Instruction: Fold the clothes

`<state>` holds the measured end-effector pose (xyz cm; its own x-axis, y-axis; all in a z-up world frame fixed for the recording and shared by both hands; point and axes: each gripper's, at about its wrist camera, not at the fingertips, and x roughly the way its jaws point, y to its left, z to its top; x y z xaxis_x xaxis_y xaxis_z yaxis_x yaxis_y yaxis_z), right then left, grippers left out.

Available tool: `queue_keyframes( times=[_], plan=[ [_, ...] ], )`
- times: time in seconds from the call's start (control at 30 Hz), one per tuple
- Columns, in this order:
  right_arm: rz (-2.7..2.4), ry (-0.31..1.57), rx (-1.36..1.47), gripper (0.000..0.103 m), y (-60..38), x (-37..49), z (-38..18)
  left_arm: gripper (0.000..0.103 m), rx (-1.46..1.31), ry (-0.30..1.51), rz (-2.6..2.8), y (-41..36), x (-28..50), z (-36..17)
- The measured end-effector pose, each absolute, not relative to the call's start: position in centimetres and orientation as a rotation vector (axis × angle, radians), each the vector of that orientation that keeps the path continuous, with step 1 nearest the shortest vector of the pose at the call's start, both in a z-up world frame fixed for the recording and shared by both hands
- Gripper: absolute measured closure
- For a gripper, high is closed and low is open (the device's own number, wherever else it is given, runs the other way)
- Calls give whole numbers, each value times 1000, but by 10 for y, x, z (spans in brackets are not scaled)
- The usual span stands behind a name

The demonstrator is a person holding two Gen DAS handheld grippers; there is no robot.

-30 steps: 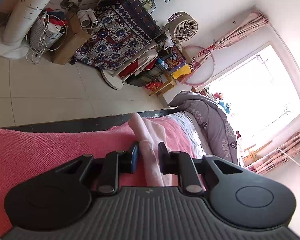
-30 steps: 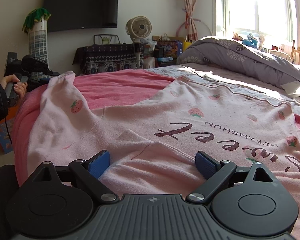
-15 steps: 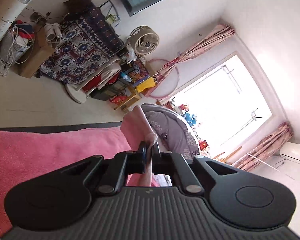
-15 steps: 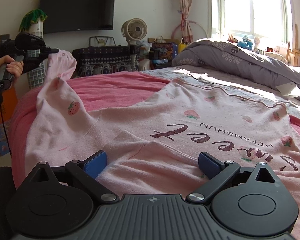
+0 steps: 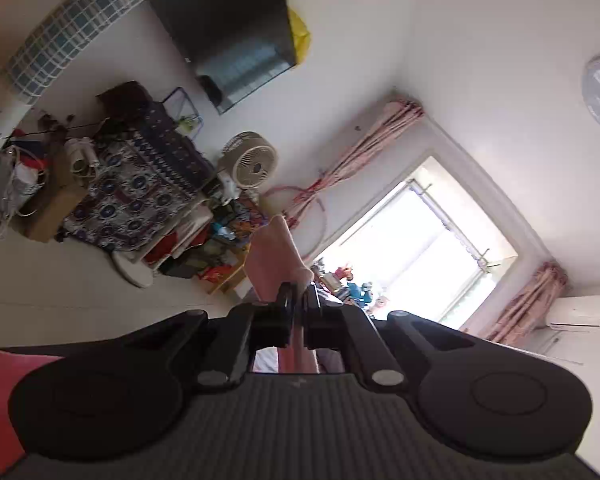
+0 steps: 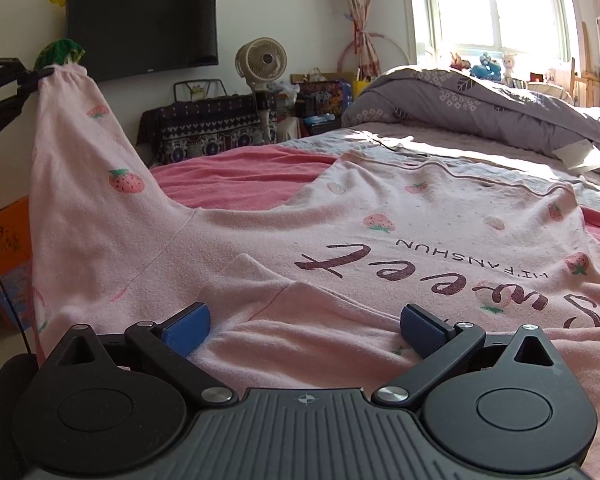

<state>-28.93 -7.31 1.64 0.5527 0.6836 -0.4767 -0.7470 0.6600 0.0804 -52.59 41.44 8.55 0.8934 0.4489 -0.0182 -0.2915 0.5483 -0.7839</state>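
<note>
A pink sweatshirt [image 6: 380, 232] with strawberries and a "Sweet" print lies spread on the bed's pink blanket [image 6: 236, 172]. My left gripper [image 5: 298, 296] is shut on the sleeve cuff [image 5: 276, 256], which sticks out past its tips. In the right wrist view the left gripper [image 6: 16, 80] holds that sleeve [image 6: 80, 152] raised at the far left, so it hangs in a slope down to the shirt's body. My right gripper [image 6: 304, 324] stands open low over the near part of the shirt. A fold of pink fabric lies between its blue pads [image 6: 188, 326], which do not press on it.
A grey flowered duvet [image 6: 480, 100] is heaped at the bed's far right under the window. Along the far wall are a black TV [image 6: 140, 28], a fan [image 6: 262, 60] and a patterned cloth-covered stand [image 6: 208, 124]. An orange box [image 6: 4, 240] sits on the floor at left.
The left gripper closed on the sleeve cuff and lifted it up off the bed. The right gripper's jaws widened a little while it stayed where it was.
</note>
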Motion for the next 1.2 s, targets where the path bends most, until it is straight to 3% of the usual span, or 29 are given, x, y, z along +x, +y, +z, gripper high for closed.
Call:
queue_keyframes(
  times=[0.2, 0.3, 0.47, 0.83, 1.07, 1.2],
  plan=[
    [852, 430, -104, 0, -99, -297, 44, 102, -1081, -56, 642, 455, -550, 5],
    [829, 422, -117, 0, -105, -292, 49, 102, -1089, -35, 681, 457, -550, -7],
    [757, 541, -223, 0, -83, -281, 12, 102, -1092, -26, 723, 456, -550, -7],
    [686, 457, -198, 0, -145, -291, 34, 102, -885, -18, 756, 431, -544, 45],
    [443, 448, -59, 0, -242, -285, 36, 102, -526, -72, 404, 307, -500, 148],
    [357, 441, 43, 0, -286, -293, 28, 102, -421, -38, 147, 195, -442, 165]
  ],
)
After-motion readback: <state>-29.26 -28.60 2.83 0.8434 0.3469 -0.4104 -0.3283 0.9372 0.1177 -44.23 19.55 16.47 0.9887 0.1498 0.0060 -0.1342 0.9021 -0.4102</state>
